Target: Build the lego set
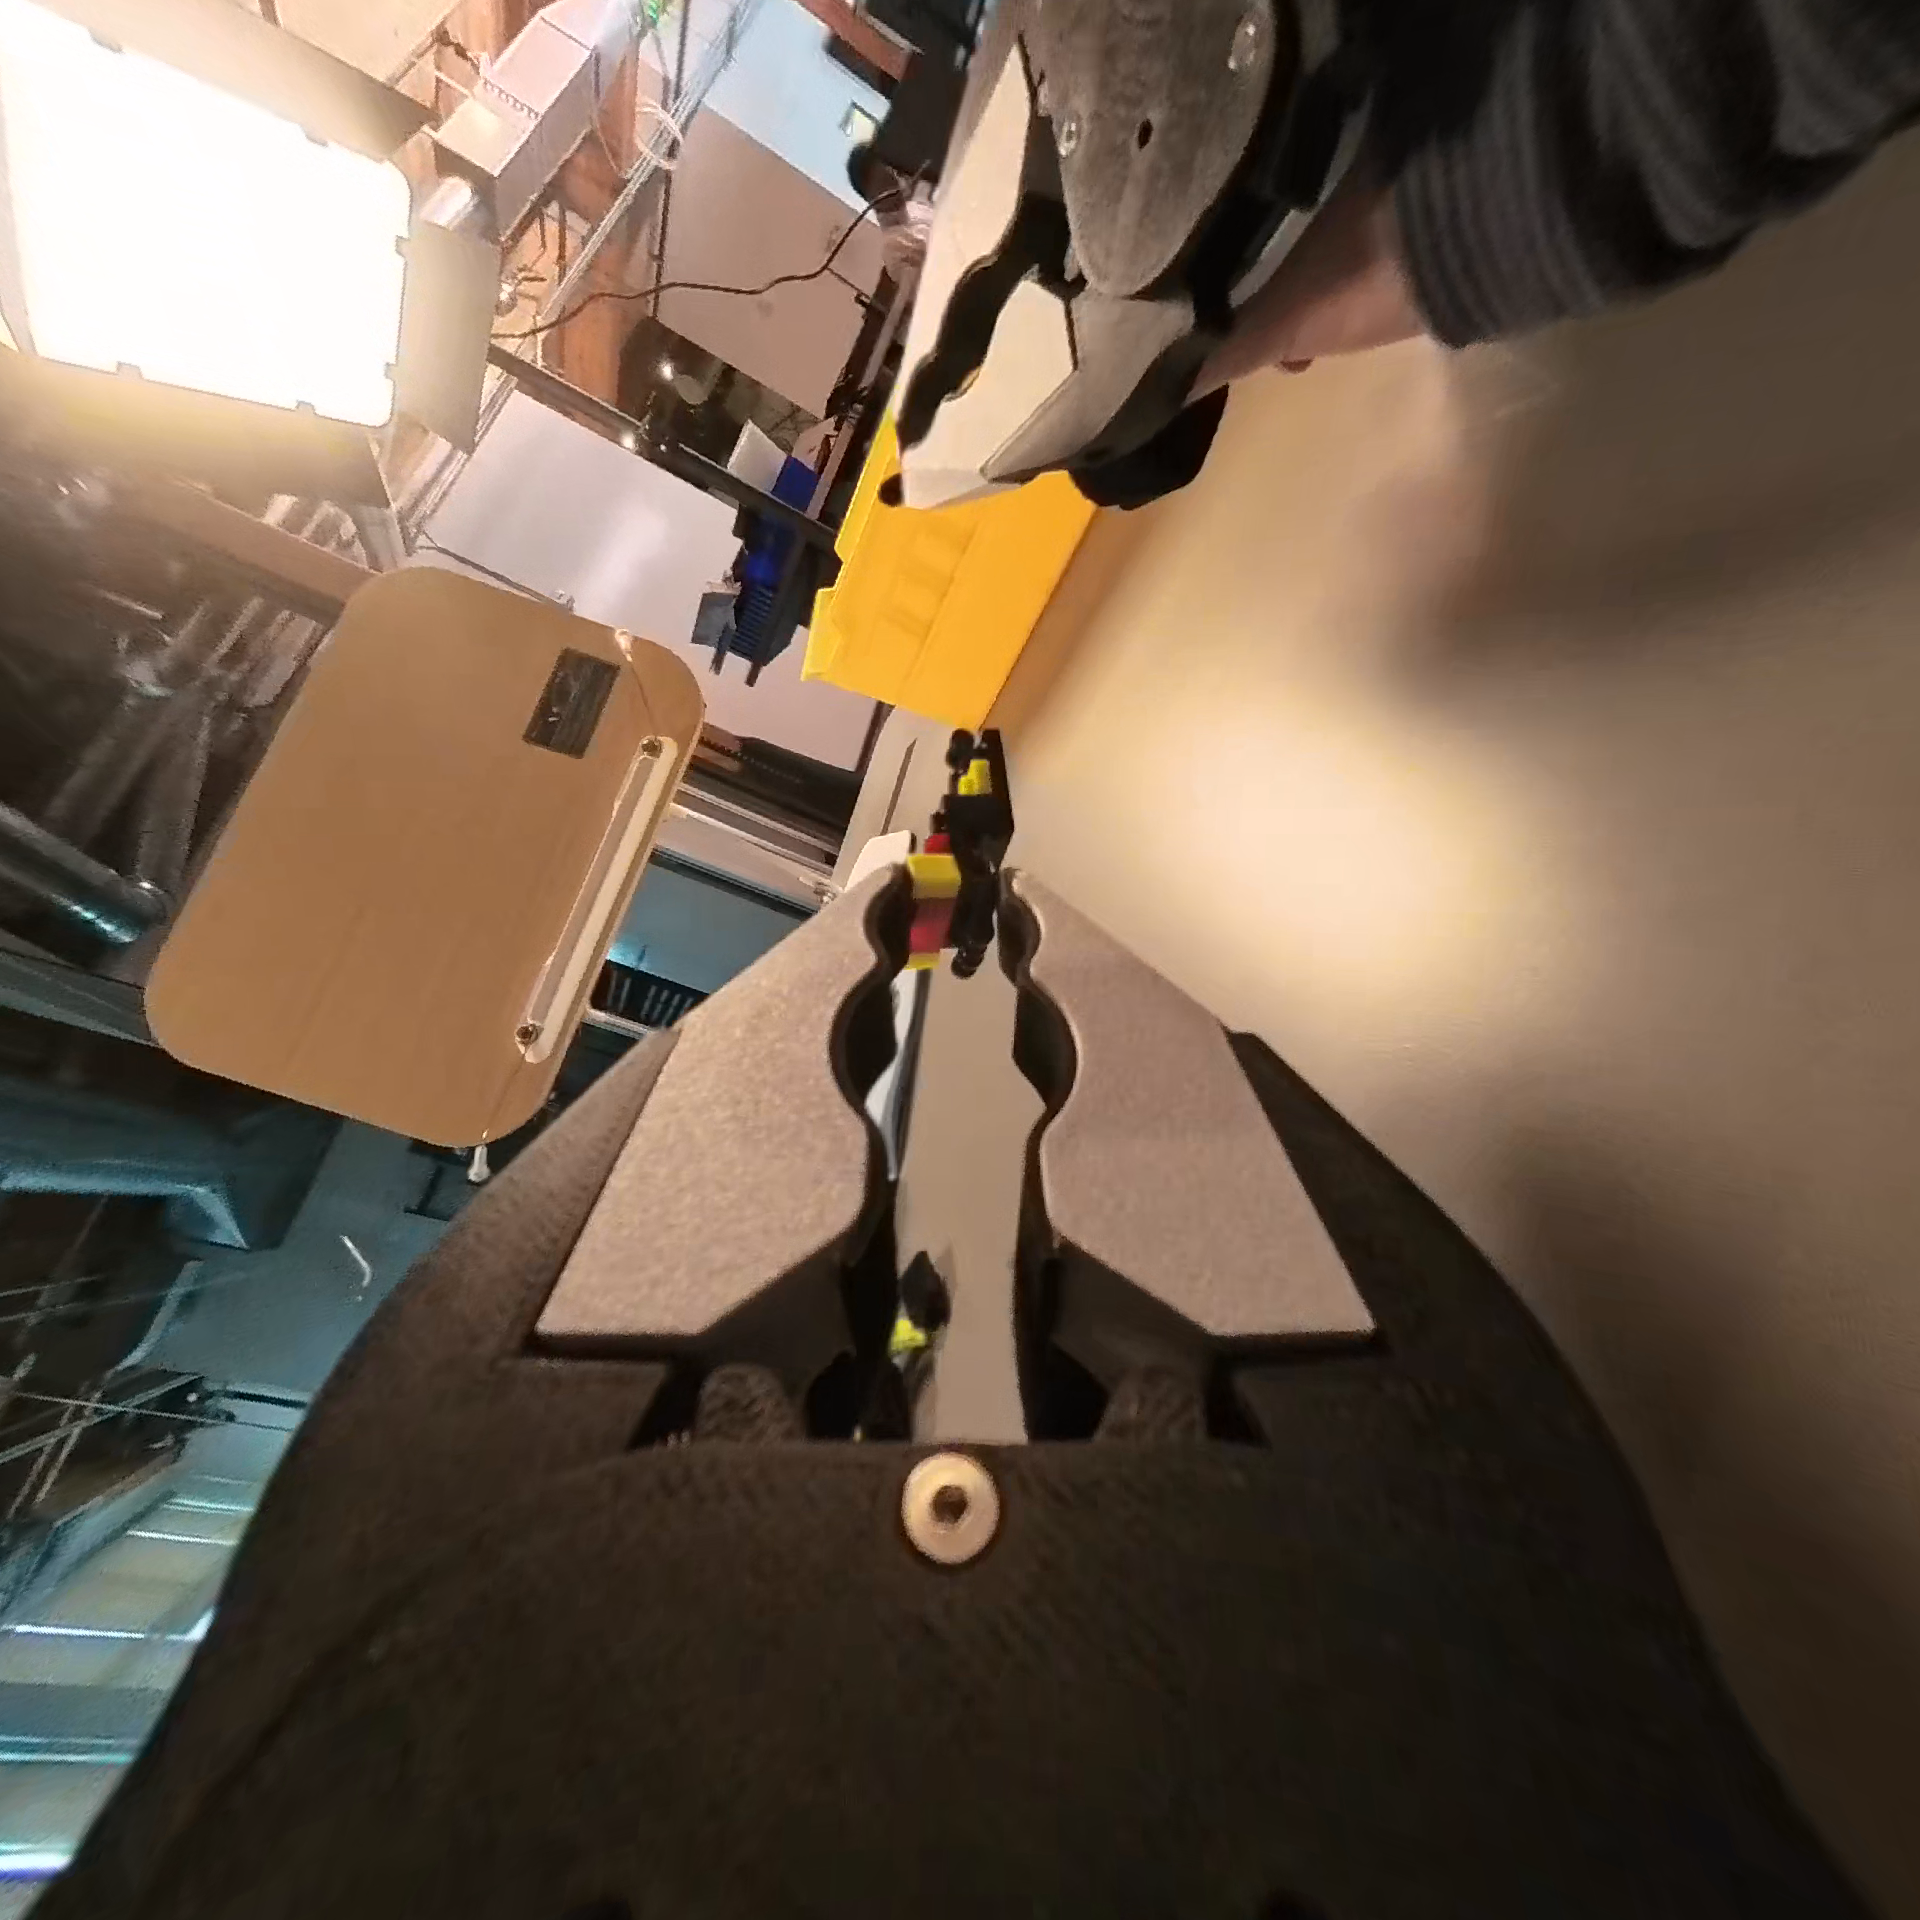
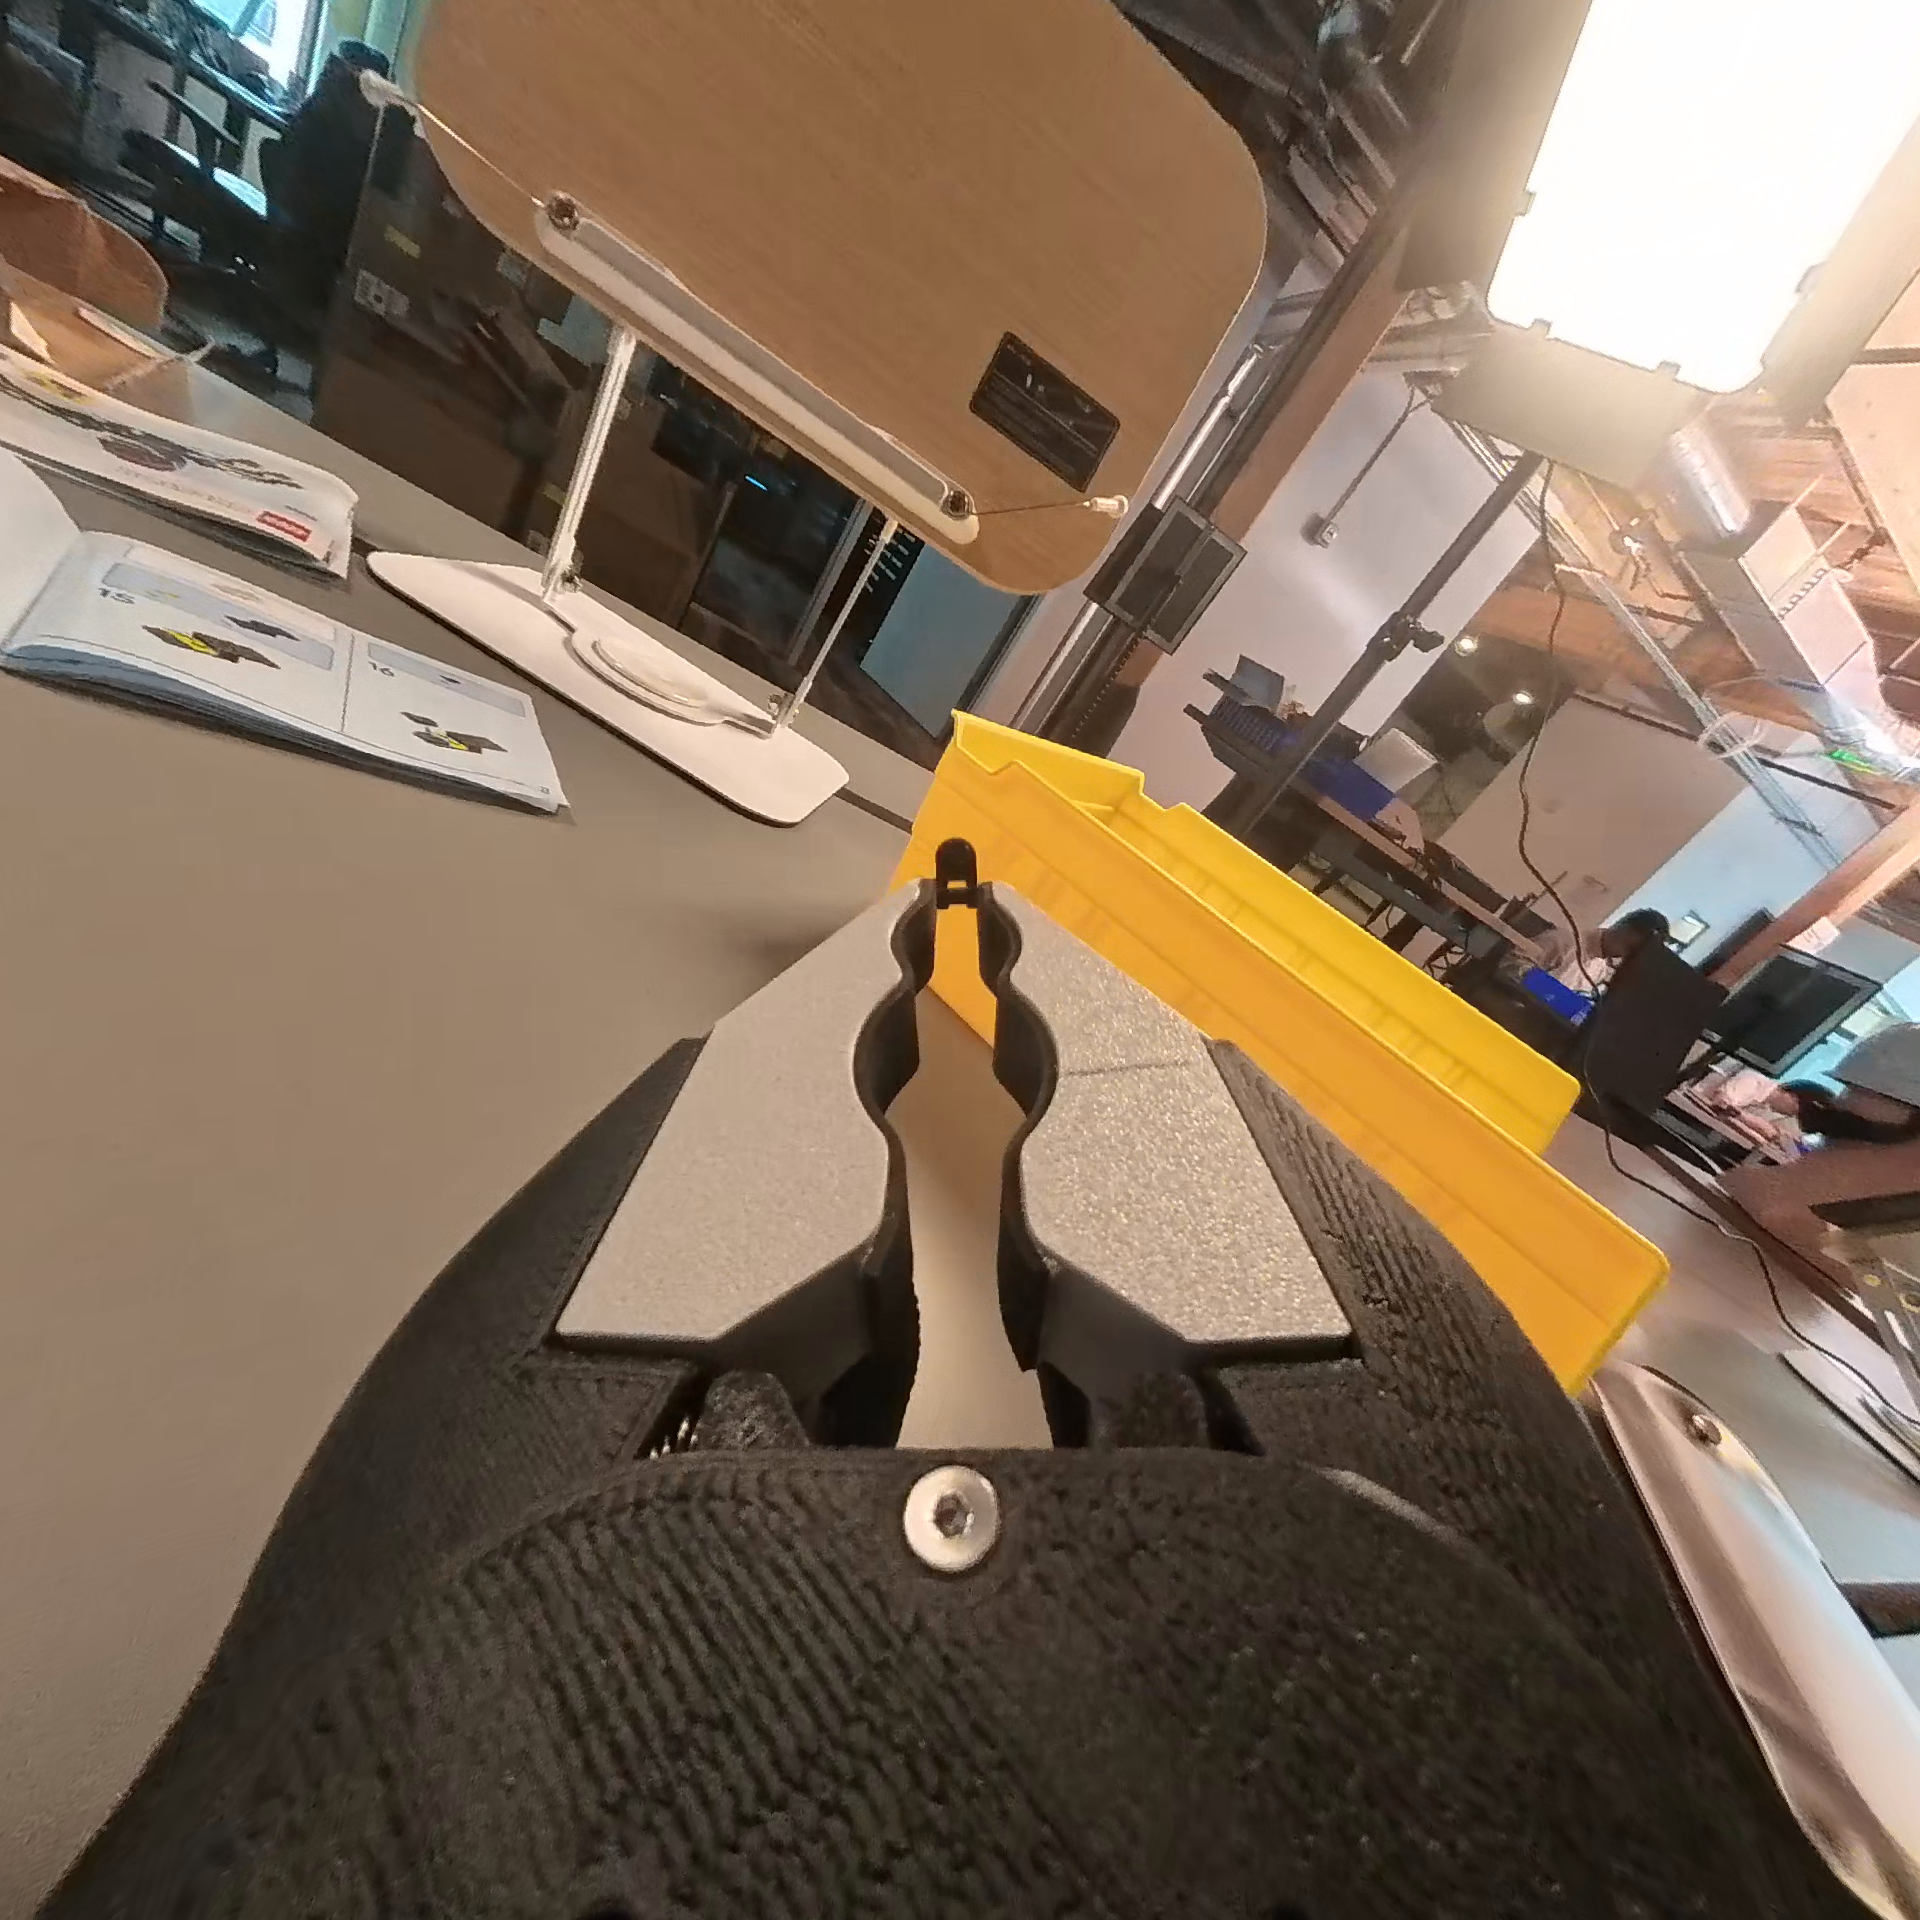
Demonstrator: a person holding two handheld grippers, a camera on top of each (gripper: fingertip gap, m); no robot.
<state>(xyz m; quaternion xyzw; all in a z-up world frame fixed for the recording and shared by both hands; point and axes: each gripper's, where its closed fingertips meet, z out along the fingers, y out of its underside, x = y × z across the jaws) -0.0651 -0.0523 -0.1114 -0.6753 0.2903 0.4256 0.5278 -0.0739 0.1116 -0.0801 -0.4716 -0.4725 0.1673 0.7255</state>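
A wooden-backed stand (image 2: 831,260) rises from the grey table (image 2: 260,987), beneath a bright light panel (image 2: 1683,177).

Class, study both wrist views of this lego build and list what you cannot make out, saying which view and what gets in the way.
- Left wrist view: most of the lego model is hidden by the left gripper shut on it.
- Right wrist view: the small black piece in the right gripper is too small to identify.
- Right wrist view: the inside of the yellow tray is hidden by its own wall.
- Right wrist view: the instruction booklet is cut off by the left edge.
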